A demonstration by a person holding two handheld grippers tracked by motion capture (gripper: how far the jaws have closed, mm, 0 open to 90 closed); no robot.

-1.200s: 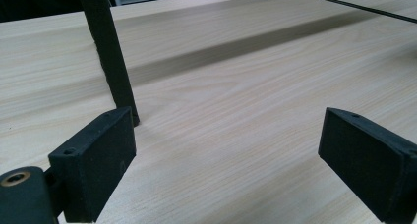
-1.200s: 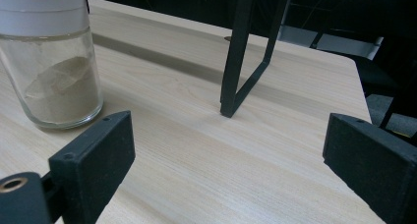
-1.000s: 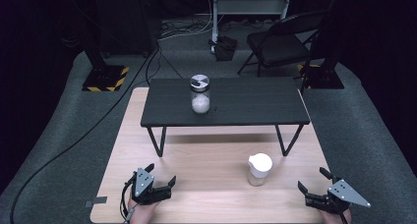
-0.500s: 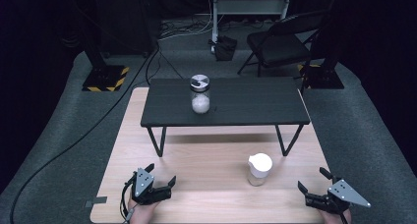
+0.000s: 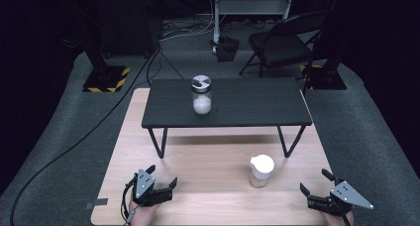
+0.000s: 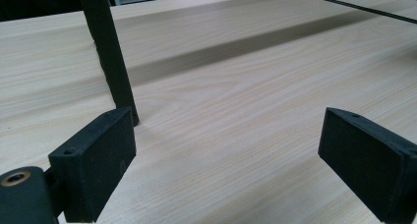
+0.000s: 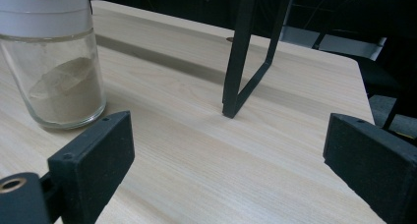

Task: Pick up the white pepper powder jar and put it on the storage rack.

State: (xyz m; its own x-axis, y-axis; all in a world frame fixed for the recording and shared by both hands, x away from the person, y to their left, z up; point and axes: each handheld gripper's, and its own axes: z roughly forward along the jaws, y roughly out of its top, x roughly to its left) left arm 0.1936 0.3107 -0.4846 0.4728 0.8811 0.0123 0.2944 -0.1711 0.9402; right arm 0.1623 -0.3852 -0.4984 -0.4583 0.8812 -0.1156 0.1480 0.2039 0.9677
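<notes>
While nothing has shifted since the earlier frame, the left gripper (image 5: 162, 185) and right gripper (image 5: 316, 183) rest wide open and empty on the wooden table (image 5: 208, 161), the white-lidded jar (image 5: 261, 170) standing near the right gripper.

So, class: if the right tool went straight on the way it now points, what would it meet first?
Probably the black leg frame of the small black table, straight ahead of the open right tool. The white-lidded jar sits off to one side, likely missed; depth is uncertain.
</notes>
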